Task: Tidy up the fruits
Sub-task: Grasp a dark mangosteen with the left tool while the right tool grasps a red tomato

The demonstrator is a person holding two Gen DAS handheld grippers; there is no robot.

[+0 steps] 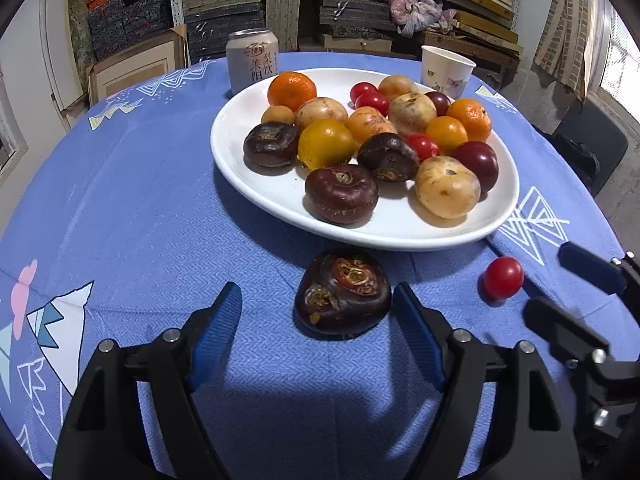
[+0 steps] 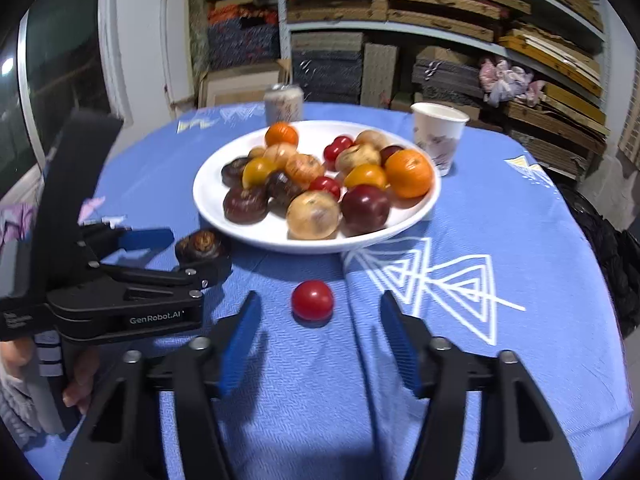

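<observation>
Fruits [image 1: 360, 140] heaped, overlapping; right gripper [image 1: 560, 280] cut off at edge.

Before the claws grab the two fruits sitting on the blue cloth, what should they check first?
1. Left claw open: ok, its fingers stand wide apart.
2. Left claw lined up with the dark water chestnut: ok, the chestnut sits between the finger tips, untouched.
3. Right claw open: ok.
4. Right claw lined up with the red cherry tomato: ok, the tomato lies between the tips on the blue tablecloth.
5. Room on the white plate for both: ok, bare rim shows at the near edge.
6. Claws clear of each other: cannot tell, they sit close side by side.
</observation>
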